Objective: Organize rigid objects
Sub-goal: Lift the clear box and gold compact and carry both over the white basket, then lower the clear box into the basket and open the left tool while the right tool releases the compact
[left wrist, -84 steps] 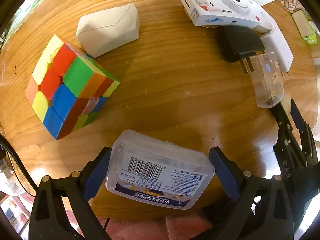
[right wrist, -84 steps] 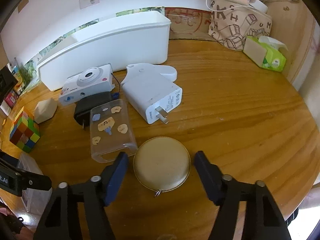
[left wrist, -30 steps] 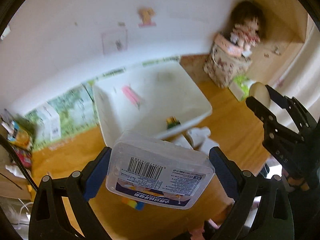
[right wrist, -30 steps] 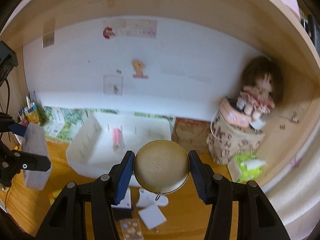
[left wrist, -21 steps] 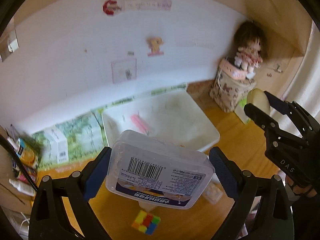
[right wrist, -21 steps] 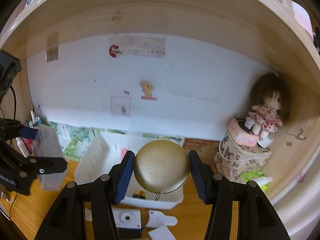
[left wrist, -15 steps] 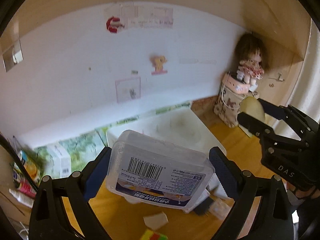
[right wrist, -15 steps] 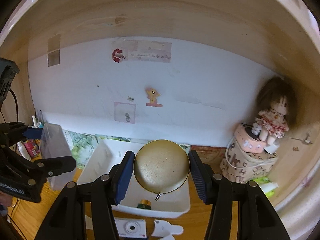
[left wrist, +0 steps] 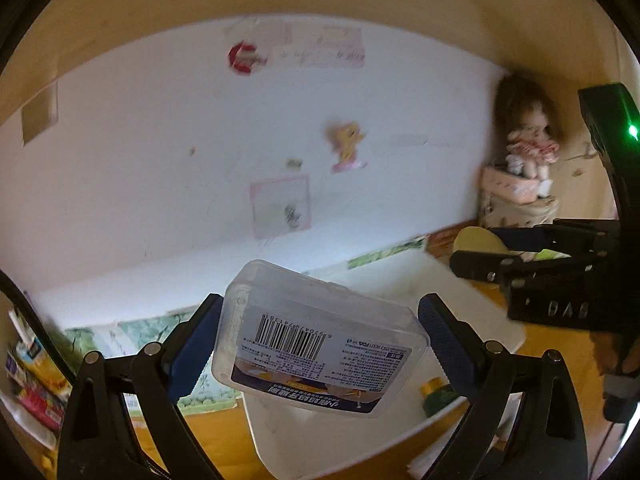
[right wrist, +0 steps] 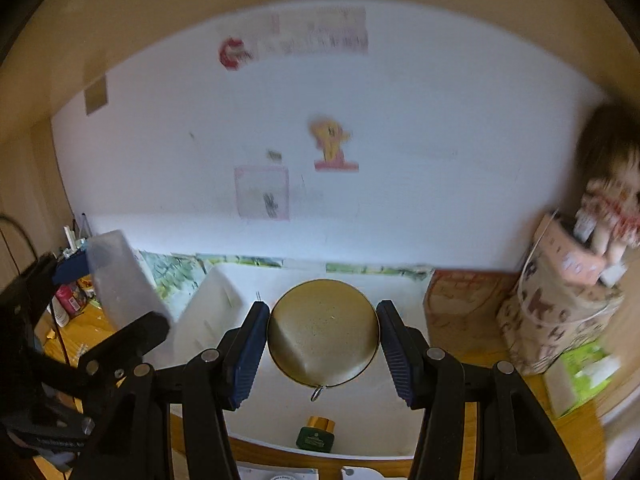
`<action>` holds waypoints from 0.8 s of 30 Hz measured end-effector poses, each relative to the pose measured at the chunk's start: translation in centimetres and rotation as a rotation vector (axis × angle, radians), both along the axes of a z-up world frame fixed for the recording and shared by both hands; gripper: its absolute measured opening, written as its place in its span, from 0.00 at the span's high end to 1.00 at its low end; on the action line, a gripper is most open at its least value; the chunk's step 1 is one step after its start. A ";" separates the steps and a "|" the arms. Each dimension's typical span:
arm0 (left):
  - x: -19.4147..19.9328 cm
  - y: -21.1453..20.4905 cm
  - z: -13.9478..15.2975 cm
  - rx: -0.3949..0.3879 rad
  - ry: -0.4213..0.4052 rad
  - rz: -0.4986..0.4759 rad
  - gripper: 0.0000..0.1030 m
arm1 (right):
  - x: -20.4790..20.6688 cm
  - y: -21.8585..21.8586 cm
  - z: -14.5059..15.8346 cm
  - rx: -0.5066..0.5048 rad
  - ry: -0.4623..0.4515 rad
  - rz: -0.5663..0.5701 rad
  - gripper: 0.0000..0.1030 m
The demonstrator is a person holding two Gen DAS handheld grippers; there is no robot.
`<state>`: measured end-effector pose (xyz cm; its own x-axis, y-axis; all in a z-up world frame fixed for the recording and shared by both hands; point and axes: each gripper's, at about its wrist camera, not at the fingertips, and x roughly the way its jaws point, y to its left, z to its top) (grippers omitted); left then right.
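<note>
Left tool gripped a clear plastic box and right tool clamped a round gold case, both held above the white bin below

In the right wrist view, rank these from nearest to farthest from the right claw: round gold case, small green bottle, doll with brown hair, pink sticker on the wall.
1. Round gold case: clamped in the right claw.
2. Small green bottle: just below, in the white bin.
3. Doll with brown hair: far right.
4. Pink sticker: back wall. Last two are close.
</note>
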<state>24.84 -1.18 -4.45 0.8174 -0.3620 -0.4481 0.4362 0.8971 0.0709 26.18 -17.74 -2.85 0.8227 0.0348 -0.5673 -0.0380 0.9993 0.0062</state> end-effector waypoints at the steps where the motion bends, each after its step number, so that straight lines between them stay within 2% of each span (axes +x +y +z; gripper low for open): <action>1: 0.3 -0.1 -0.7 0.008 0.004 0.013 0.06 | 0.4 -0.2 -0.6 0.011 0.009 0.003 0.46; 6: 2.0 -0.8 -2.4 0.043 0.034 0.044 0.06 | 2.7 -0.9 -3.6 0.048 0.058 0.000 0.46; 18: 3.0 -0.6 -5.5 0.022 0.174 0.078 0.06 | 4.6 -2.3 -9.0 0.154 0.153 -0.060 0.45; 22: 3.0 -0.9 -5.7 0.022 0.185 0.071 0.05 | 4.1 -2.4 -9.1 0.173 0.139 -0.060 0.27; 24: 2.7 -0.7 -5.3 0.013 0.158 0.078 0.03 | 3.9 -2.4 -8.8 0.176 0.127 -0.058 0.25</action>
